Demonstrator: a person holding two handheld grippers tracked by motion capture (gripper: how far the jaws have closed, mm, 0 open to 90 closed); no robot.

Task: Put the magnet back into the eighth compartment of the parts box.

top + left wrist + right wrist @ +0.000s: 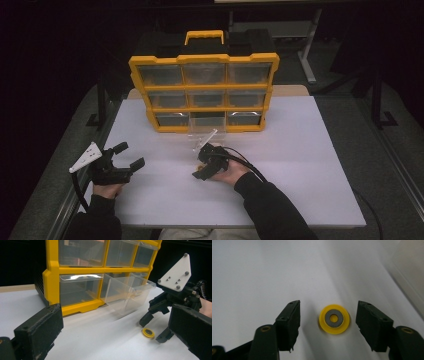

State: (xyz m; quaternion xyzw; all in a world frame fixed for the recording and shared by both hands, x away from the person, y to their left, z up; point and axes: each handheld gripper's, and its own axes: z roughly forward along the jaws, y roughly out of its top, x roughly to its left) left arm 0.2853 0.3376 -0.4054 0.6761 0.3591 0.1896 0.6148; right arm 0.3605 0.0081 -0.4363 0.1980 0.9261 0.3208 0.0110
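room dark | white table (300, 150) | grey floor (380, 165)

No writing to read anywhere: the yellow organizer (202, 92) carries no label or brand on its frame, its clear drawers are unmarked, and the little yellow disc (334, 319) on the worktop (300, 150) shows no number or sign.
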